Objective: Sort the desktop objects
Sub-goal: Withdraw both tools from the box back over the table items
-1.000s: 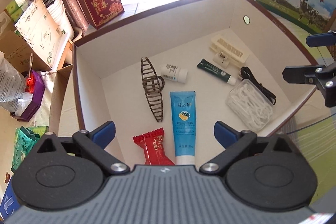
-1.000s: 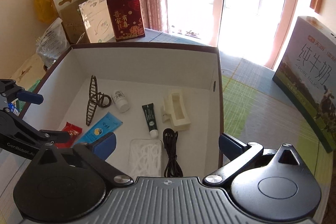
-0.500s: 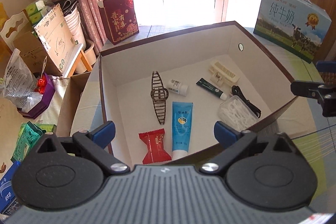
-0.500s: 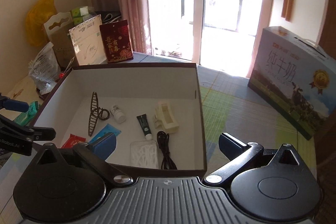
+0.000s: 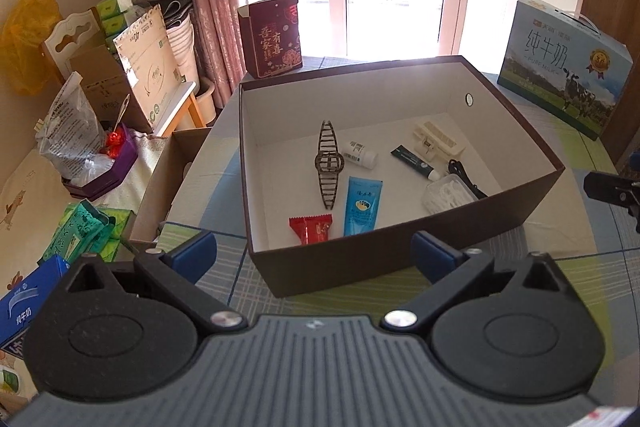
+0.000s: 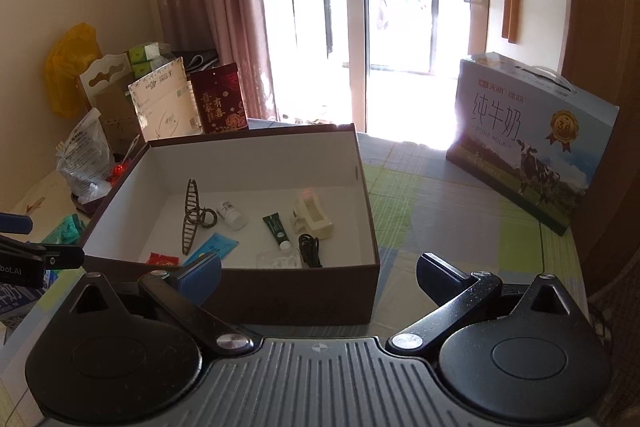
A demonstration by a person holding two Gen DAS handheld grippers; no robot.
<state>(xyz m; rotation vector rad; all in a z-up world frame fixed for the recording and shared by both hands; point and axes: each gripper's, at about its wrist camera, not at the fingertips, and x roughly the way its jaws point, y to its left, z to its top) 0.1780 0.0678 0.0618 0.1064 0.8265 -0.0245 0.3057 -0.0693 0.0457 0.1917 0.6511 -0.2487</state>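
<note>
A brown box [image 5: 460,231] with a white inside stands on the checked tablecloth; it also shows in the right wrist view [image 6: 296,299]. Inside lie a red snack packet [image 5: 311,229], a blue tube [image 5: 362,205], a dark metal hair clip [image 5: 329,163], a small white bottle [image 5: 361,155], a green tube [image 5: 414,163], a cream claw clip [image 5: 438,143], a black cable [image 5: 466,173] and a clear floss-pick box [image 5: 448,195]. My left gripper [image 5: 314,253] is open and empty, in front of the box. My right gripper [image 6: 318,273] is open and empty, before the box's near right corner.
A milk carton box [image 6: 532,139] stands at the table's far right. A red gift bag [image 5: 274,37] stands behind the box. Cartons, bags and packets [image 5: 92,131] crowd the left side beyond the table edge. The right gripper's finger [image 5: 608,189] shows at the left view's right edge.
Both grippers have pulled back and up, away from the box; the box now looks smaller and its outer front wall shows. Both stay open and empty.
</note>
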